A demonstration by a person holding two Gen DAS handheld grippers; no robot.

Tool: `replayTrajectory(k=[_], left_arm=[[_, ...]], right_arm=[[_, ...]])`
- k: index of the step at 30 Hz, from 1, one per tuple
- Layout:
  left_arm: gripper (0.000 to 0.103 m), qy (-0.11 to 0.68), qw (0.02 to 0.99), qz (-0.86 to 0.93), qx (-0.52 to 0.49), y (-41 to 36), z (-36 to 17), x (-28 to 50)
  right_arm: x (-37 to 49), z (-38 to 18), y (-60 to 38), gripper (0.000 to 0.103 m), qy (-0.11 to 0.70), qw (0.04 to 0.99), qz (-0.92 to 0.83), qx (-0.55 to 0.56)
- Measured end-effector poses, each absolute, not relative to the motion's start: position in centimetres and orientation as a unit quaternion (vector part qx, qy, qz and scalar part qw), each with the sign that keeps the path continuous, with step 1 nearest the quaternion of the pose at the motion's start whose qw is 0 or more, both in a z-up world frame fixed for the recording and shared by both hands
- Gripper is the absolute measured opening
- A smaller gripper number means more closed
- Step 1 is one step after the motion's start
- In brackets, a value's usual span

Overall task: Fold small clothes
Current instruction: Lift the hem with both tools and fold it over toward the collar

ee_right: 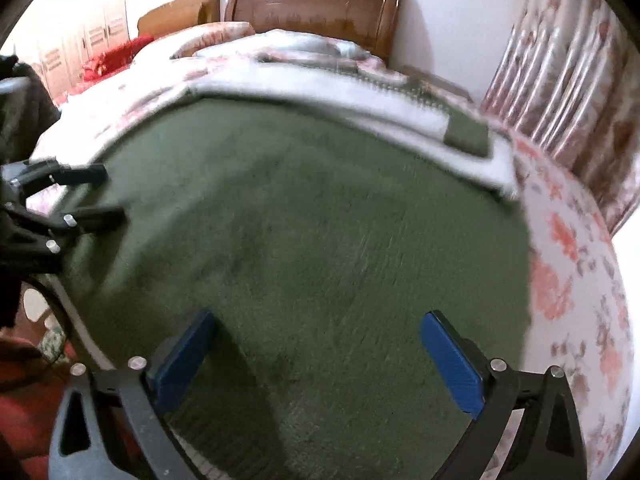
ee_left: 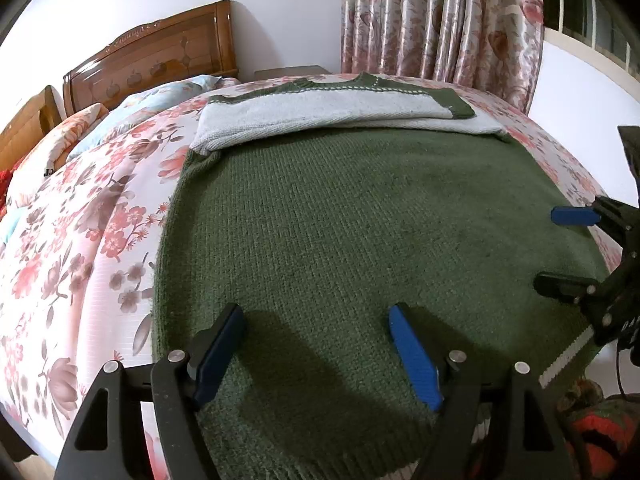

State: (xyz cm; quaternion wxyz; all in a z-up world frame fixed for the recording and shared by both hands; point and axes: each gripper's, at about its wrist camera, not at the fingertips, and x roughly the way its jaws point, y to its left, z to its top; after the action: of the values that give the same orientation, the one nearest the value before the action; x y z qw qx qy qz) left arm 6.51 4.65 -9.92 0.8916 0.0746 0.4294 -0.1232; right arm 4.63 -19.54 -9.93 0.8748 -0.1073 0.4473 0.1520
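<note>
A dark green knitted sweater (ee_left: 340,240) lies flat on the flowered bedspread (ee_left: 80,248), its hem toward me. Its grey-white sleeves (ee_left: 320,114) with green cuffs are folded across the upper part, near the collar. My left gripper (ee_left: 316,310) hovers over the hem's left half, open, with nothing pinched between its blue pads. My right gripper (ee_left: 548,250) stands open over the sweater's right edge. The blurred right wrist view shows the same sweater (ee_right: 320,220), the right gripper (ee_right: 318,316) open above it, and the left gripper (ee_right: 114,193) open at the left.
A wooden headboard (ee_left: 160,56) and pillows (ee_left: 160,98) lie at the far left end of the bed. Flowered curtains (ee_left: 440,20) hang behind the bed. The bed's edge drops off at the lower right, where a red and green cloth (ee_left: 600,432) lies.
</note>
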Motion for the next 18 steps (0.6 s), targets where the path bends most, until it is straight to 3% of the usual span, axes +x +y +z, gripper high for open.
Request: replayTrajectory(k=[13, 15, 18], left_arm=[[0.080, 0.427, 0.894, -0.118, 0.066, 7.6, -9.8, 3.5], [0.061, 0.420, 0.897, -0.121, 0.057, 9.3, -9.5, 2.0], [0.057, 0.410, 0.906, -0.088, 0.056, 11.9, -8.9, -0.2]], right_arm=[[1.6, -9.7, -26.6, 0.103, 0.458, 0.879, 0.106, -0.083], [0.9, -9.6, -27.7, 0.103, 0.456, 0.882, 0.091, -0.076], [-1.7, -8.4, -30.1, 0.103, 0.430, 0.898, 0.058, -0.073]])
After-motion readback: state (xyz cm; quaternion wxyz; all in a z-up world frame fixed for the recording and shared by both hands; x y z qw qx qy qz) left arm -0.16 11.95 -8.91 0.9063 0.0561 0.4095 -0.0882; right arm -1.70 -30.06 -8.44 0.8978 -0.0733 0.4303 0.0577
